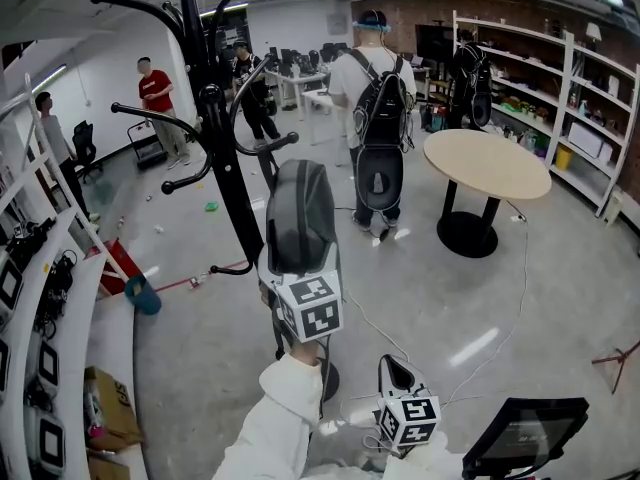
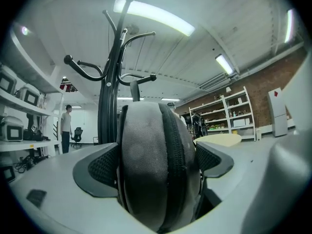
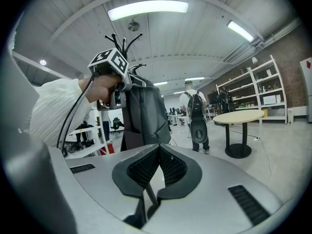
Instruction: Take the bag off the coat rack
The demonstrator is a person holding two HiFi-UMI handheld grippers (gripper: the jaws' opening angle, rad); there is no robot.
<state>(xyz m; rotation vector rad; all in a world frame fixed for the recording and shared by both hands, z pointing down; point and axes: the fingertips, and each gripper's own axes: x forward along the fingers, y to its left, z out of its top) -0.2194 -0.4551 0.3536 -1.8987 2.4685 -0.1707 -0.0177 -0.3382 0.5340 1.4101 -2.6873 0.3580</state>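
Left claw [image 2: 157, 161] stands spread wide around a grey woven-mesh bag [image 1: 300, 213], the black dimpled pads [image 2: 105, 167] flanking its rounded, bulging shell on either side of a thick black zip without visibly squeezing it. The bag hangs directly between the jaws, its strap looped over a curved, knob-tipped hook of the black tubular coat rack [image 1: 215, 118] just beyond the claw. Right claw [image 3: 158, 167], lower and to the right of the left one, has its textured pads pressed together on nothing. A white sleeve [image 1: 280, 418] trails behind the left claw.
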